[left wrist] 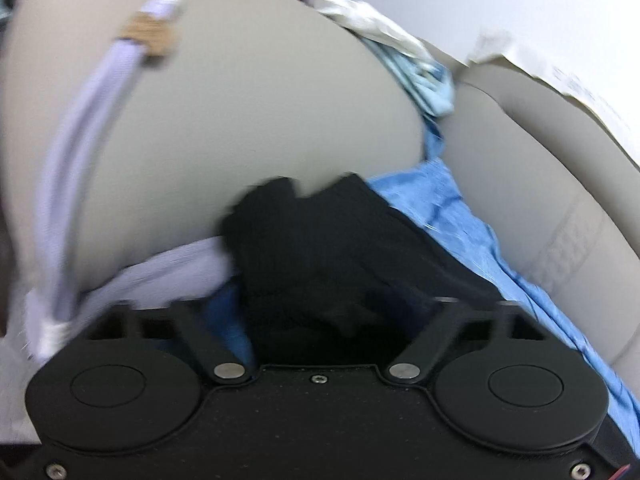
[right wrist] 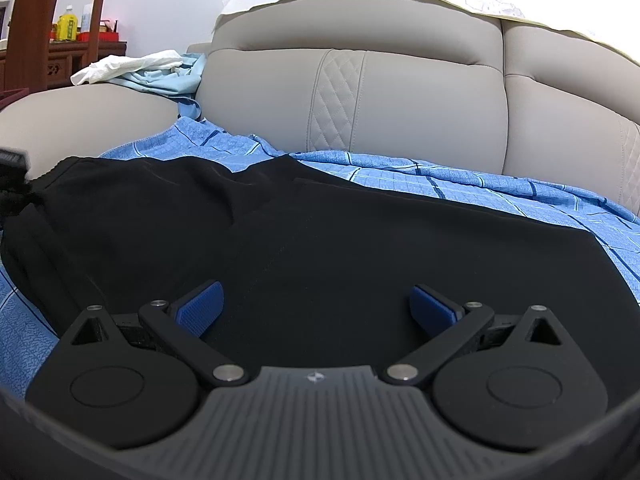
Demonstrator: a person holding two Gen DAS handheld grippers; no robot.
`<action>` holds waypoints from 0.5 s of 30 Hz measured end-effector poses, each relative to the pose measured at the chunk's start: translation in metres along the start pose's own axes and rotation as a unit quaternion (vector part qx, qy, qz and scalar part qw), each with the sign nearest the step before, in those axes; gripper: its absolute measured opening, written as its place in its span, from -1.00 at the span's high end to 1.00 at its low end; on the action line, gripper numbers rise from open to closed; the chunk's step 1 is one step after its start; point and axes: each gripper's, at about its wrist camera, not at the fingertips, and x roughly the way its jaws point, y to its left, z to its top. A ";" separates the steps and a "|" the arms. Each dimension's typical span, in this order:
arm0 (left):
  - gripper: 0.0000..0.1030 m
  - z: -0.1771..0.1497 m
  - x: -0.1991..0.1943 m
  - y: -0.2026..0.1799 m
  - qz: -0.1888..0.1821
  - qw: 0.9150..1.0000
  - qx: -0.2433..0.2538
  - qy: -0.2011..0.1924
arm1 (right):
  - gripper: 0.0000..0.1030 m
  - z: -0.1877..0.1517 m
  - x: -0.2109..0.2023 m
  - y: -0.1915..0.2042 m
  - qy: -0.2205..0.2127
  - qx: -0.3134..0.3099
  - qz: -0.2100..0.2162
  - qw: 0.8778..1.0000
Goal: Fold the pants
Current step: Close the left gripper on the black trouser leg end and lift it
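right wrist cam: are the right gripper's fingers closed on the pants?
No. The right gripper has its blue fingers spread wide apart above the black pants, pinching no fabric.

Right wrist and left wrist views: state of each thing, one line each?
black pants: spread flat on the blue sheet, not yet folded, waistband end bunched at the left.
blue sheet: covers the sofa seat, wrinkled.
right gripper: jaws wide open above the pants, nothing held.
left gripper: linkage spread wide, pants fabric between the jaws, grip not visible.
white cloth: crumpled on the sofa armrest.
light blue garment: heaped under the white cloth.
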 end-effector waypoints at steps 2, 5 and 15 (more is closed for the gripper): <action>-0.93 -0.002 0.006 -0.011 0.010 1.000 0.025 -0.001 | -1.00 0.000 0.000 0.000 0.000 0.000 0.000 1.000; -0.66 -0.016 0.006 -0.024 0.049 0.996 0.067 -0.023 | -1.00 0.000 0.000 0.000 0.000 0.000 0.000 1.000; 0.70 -0.011 -0.035 -0.062 0.096 0.987 0.103 -0.083 | -1.00 0.010 -0.004 -0.006 0.026 0.000 0.024 0.999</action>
